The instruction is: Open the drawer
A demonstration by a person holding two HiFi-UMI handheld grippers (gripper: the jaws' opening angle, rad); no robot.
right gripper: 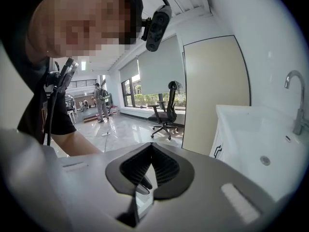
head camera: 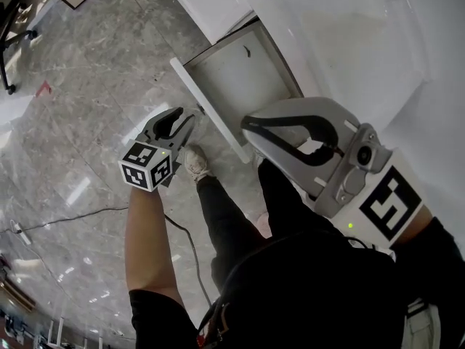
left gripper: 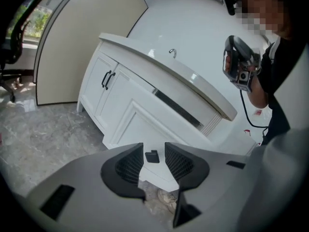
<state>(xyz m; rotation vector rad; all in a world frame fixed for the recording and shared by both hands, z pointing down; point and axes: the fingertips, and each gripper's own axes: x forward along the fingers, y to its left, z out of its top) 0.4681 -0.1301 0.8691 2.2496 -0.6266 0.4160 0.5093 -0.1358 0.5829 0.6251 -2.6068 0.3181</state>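
The drawer (head camera: 243, 86) stands pulled well out of the white cabinet (head camera: 211, 2), its front panel (head camera: 211, 111) pushed toward 7 o'clock in the head view. All that shows inside it is a pale floor with one small dark speck (head camera: 247, 50) near the back, too small to tell what it is. The left gripper (head camera: 185, 116) hangs just off the front panel at about 8 o'clock from the drawer's middle. Its jaws are released and stand apart on nothing, and in its own view a small black handle (left gripper: 152, 156) on a white panel shows through the gap beyond the tips. A pale shoe (head camera: 195, 162) stands on the marble floor (head camera: 87, 86) at 5 o'clock from that gripper. The right gripper (head camera: 247, 124) is held up close to the person at 4 o'clock from the drawer, its jaws clenched tip to tip with nothing between them. Its own view takes in a white sink basin (right gripper: 251, 129) at 3 o'clock, with a drain (right gripper: 264, 161) in the bottom and a chrome tap (right gripper: 295, 98) above.
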